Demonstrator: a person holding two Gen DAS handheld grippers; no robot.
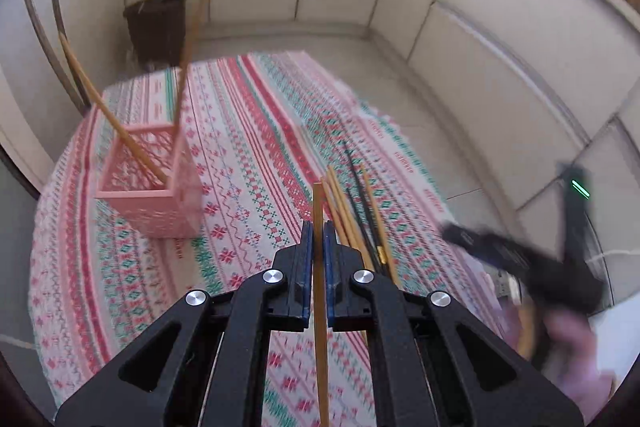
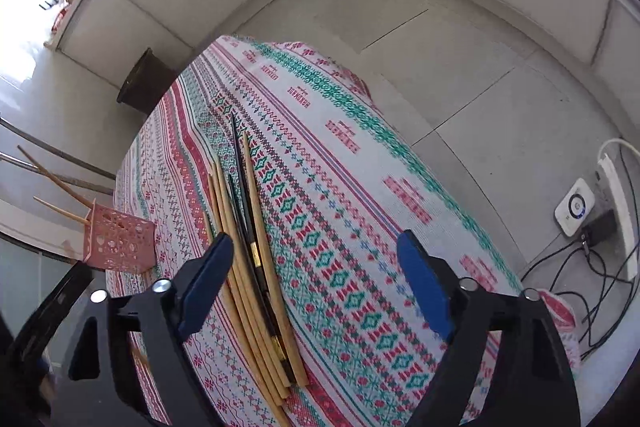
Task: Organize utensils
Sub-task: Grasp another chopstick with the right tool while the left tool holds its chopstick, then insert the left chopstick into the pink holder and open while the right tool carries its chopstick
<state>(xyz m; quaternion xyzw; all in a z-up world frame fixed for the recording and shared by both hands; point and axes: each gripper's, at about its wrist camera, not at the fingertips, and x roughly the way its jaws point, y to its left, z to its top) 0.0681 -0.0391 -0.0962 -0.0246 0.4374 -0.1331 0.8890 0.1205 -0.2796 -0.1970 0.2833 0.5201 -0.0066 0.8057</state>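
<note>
The left tool [image 1: 317,243] pinches one wooden chopstick [image 1: 319,267]; the pink basket [image 1: 154,187] sits ahead-left, so lower it tip-first inside. The right tool [image 2: 316,259] gapes wide, empty, above the loose chopsticks [image 2: 256,267] on the bench [image 2: 360,187].

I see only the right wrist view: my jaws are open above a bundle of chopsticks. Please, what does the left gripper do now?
Observer: The left gripper is shut on one wooden chopstick, held clear of the cloth.
Operator: In my view the pink basket is at the edge. How many chopsticks are inside?
Observer: The left wrist view shows two in the pink basket, leaning apart against opposite corners.
Operator: Is something behind the basket?
Observer: Yes, a dark bin stands on the floor beyond the table, near the wall.
</note>
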